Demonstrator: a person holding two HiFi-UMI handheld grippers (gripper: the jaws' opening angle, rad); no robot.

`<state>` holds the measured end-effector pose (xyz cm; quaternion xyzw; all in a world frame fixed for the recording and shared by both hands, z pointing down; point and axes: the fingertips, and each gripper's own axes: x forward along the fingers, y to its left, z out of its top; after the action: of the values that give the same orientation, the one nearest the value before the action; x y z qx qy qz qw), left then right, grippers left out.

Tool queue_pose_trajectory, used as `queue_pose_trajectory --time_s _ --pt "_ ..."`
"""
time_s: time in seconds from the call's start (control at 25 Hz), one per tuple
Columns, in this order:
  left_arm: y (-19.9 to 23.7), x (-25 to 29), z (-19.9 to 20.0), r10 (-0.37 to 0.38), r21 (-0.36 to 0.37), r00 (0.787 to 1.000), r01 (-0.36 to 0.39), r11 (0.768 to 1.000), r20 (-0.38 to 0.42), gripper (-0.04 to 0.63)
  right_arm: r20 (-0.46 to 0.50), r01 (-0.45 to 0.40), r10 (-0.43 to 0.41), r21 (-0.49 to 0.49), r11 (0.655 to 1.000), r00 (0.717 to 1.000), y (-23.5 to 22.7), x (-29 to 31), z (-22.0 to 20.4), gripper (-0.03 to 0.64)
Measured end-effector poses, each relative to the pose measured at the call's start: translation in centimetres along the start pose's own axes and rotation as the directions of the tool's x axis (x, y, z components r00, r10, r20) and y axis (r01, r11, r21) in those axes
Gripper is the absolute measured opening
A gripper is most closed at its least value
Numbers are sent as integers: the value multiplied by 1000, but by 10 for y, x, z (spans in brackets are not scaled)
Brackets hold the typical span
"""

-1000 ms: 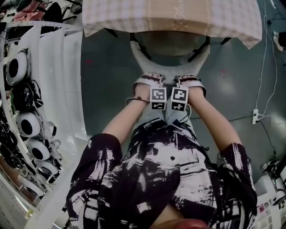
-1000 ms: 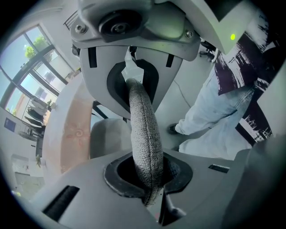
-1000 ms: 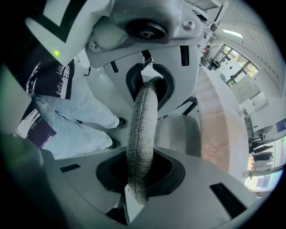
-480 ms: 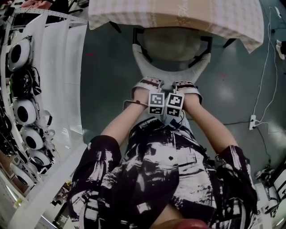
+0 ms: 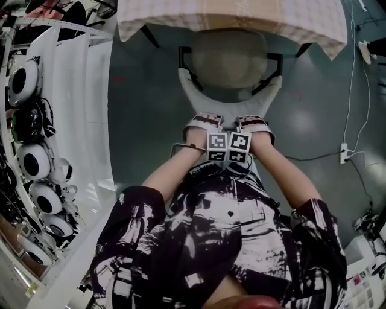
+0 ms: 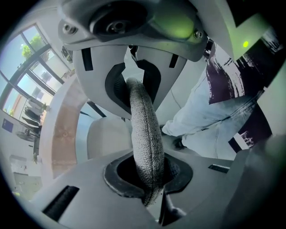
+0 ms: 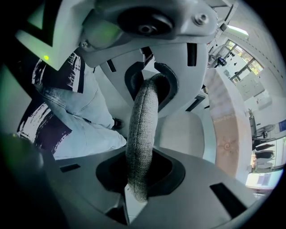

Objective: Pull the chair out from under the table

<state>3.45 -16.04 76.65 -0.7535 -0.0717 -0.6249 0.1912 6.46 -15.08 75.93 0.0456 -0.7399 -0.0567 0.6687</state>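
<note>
We pinch the backrest [image 5: 196,96] in left claw [image 6: 142,134] and right claw [image 7: 143,134], side by side; the chair [image 5: 229,57] stands partly under the worktop [image 5: 181,18].

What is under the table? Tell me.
The chair seat's far edge meets the table edge, and two dark legs slant out from beneath. The cloth hides everything further in.

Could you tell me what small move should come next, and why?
Probably pull the chair slightly toward the person: left gripper and right gripper are shut on its backrest, and its front lies at the tablecloth edge.
</note>
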Motion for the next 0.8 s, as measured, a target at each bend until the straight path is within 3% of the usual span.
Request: queue_pose_trajectory --time_s 0.48,0.8 --pt "-62 -14 -5 -14 34 1000 13 999 21 49 -22 -8 8 24 1000 1000 56 -6 30 55" --pt "-104 -23 3 -21 15 999 21 1000 27 49 -20 -37 37 13 999 999 99 -12 41 58"
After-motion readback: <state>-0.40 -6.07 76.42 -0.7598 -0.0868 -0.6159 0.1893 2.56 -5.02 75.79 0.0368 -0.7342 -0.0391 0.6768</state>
